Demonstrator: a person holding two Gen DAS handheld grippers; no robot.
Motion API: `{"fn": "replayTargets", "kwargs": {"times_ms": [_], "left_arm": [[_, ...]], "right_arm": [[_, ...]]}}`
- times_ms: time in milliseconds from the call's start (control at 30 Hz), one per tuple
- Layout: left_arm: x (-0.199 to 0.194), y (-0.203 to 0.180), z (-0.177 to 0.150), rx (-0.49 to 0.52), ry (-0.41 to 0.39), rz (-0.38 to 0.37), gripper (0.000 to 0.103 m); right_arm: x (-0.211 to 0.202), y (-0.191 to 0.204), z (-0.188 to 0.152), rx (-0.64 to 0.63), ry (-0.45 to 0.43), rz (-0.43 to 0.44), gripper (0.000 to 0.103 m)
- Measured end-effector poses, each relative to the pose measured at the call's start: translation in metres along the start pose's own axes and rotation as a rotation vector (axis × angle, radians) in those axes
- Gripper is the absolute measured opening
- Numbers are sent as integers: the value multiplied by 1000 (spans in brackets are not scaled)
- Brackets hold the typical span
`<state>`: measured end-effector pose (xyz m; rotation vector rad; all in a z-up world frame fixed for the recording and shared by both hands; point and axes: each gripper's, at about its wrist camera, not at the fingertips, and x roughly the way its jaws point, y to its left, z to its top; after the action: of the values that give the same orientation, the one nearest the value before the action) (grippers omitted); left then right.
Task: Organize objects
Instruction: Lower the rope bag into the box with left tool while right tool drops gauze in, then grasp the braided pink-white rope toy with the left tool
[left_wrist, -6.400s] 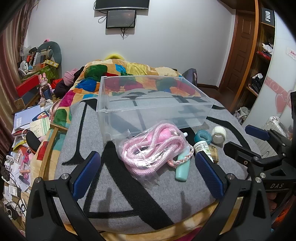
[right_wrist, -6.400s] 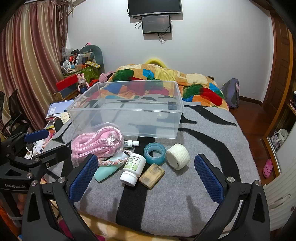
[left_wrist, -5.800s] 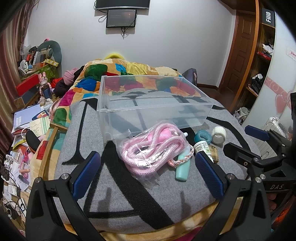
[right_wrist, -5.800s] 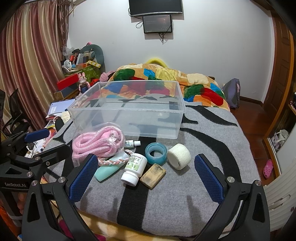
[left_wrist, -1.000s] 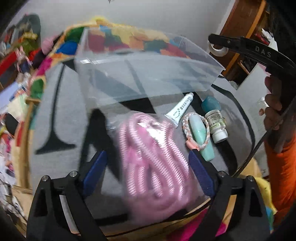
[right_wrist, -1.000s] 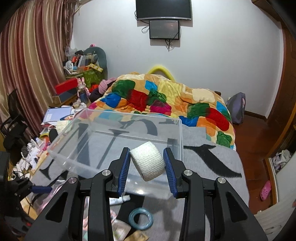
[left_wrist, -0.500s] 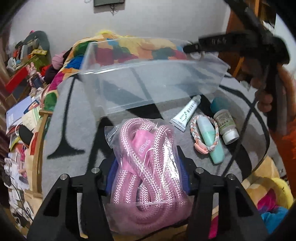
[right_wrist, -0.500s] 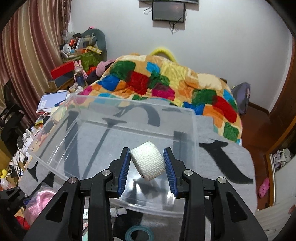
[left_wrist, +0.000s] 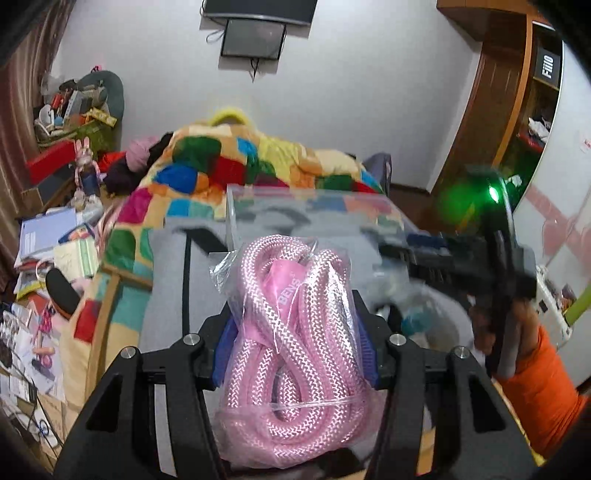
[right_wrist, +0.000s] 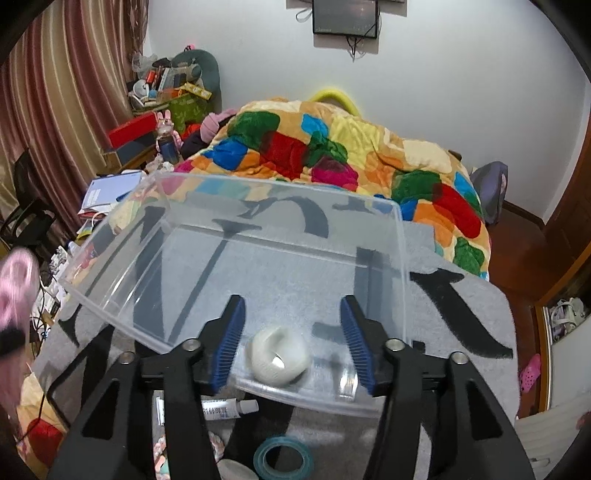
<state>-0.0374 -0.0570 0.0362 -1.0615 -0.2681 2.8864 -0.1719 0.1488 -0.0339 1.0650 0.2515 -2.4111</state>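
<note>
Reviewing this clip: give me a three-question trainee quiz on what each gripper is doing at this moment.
1. True or false: the left gripper is shut on the bagged pink rope.
2. Where does the white tape roll lie? A) in the clear bin B) on the blanket C) in the right gripper
3. Fill in: the right gripper's jaws stand ____.

Key: 1 true; 2 A; 3 open.

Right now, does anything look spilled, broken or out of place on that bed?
Nothing looks spilled or damaged. The white bandage roll lies on its side inside the clear bin, below the open right gripper. The left gripper squeezes a bagged pink rope. A tube and teal tape ring wait outside.
</note>
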Motion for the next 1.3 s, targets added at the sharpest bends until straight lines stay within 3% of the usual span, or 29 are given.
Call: {"fn": "replayTargets", "kwargs": {"times_ms": [167, 333, 500, 700, 833, 967, 1133, 1300], "left_arm": [[17, 2, 39, 6, -8, 9, 54], [52, 0, 65, 38, 38, 45, 54], [89, 2, 72, 43, 104, 89, 54], [117, 0, 67, 60, 158, 120, 55], [117, -5, 62, 67, 169, 107, 56], [97, -18, 60, 119, 121, 130, 56], [67, -38, 47, 183, 89, 88, 56], [54, -56, 19, 218, 122, 31, 56]], "right_arm": [[-20, -5, -4, 18, -37, 14, 56], [-41, -10, -17, 35, -71, 40, 56], [-54, -15, -39, 46, -69, 42, 56], [-45, -14, -73, 30, 0, -5, 56], [-39, -17, -91, 53, 46, 21, 56], [-41, -17, -102, 70, 52, 38, 56], [-42, -9, -119, 57, 80, 59, 56], [-42, -5, -131, 49, 99, 65, 56]]}}
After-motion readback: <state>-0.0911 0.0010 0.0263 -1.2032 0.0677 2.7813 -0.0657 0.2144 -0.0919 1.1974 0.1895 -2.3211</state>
